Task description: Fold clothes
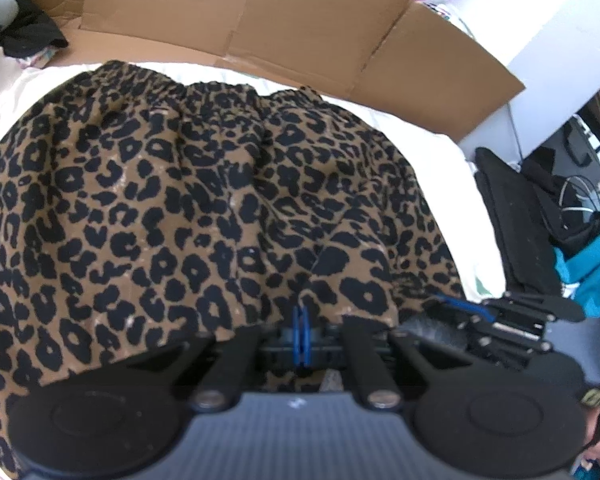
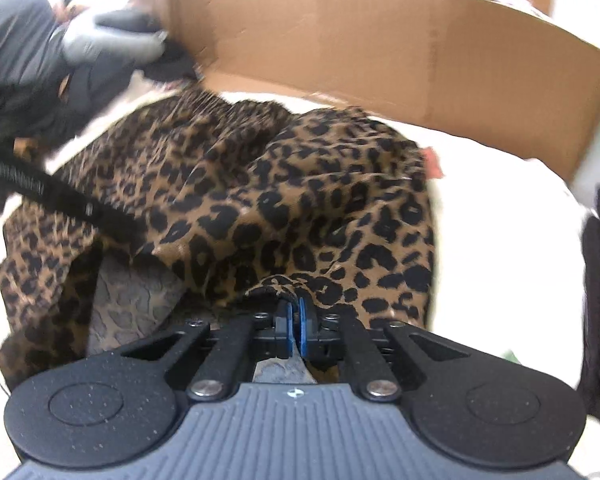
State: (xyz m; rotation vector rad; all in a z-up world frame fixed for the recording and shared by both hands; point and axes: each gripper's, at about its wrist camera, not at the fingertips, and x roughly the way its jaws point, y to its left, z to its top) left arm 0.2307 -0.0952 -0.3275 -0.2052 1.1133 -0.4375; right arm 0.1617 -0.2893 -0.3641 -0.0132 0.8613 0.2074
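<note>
Leopard-print skirt (image 1: 204, 200): left tongs (image 1: 301, 334) and right tongs (image 2: 296, 322) both clamp its near hem; thin fabric may slip, or bunch unevenly when lifted.

Brown leopard-print fabric skirt (image 1: 204, 200) spread on white bedding (image 1: 436, 152) — elastic waistband far side. Left gripper (image 1: 301, 320) pinched shut on near hem. Flattened brown cardboard (image 1: 300, 28) behind — right gripper (image 1: 496, 316) just beside.

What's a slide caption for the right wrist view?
Right gripper pinches the leopard-print skirt hem, cardboard behind.
</note>
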